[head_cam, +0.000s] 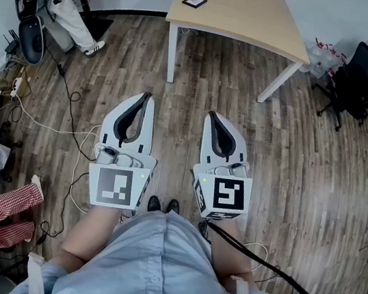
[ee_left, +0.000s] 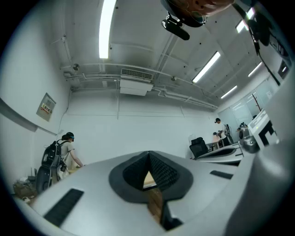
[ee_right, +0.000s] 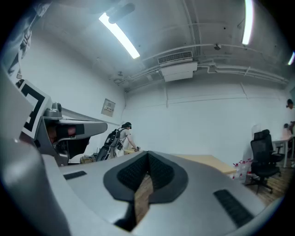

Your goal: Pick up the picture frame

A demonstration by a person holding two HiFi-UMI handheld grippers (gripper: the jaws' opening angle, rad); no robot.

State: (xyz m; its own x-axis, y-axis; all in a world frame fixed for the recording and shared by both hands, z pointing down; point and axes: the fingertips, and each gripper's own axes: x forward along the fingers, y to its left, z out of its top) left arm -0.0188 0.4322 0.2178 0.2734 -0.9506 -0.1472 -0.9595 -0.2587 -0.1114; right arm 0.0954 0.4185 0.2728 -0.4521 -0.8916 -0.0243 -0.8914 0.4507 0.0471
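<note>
— Placement first: where is the picture frame (head_cam: 194, 1) lying?
— It is lying flat on the bench (head_cam: 259, 23), toward the ten o'clock corner of the top. That is at about twelve o'clock from the person's shoes (head_cam: 163, 205) and well apart from both grippers. Nothing is crowding it, so I am judging it free to approach from the near edge.
— And the grippers?
— The left gripper (head_cam: 145, 96) is hovering at eleven o'clock of the shoes and the right gripper (head_cam: 211, 117) at one o'clock. They are side by side over the wooden floor (head_cam: 202, 76), both pointing ahead toward the bench, roughly level.
— Carrying anything?
— No. Each one is showing its jaws pressed together with nothing between them.
— Why held like that?
— I am reading it as a waiting pose, with the arms tucked close to the body and the walk to the bench not yet begun. The jaws are going to need spreading before either one is reaching for the frame.
</note>
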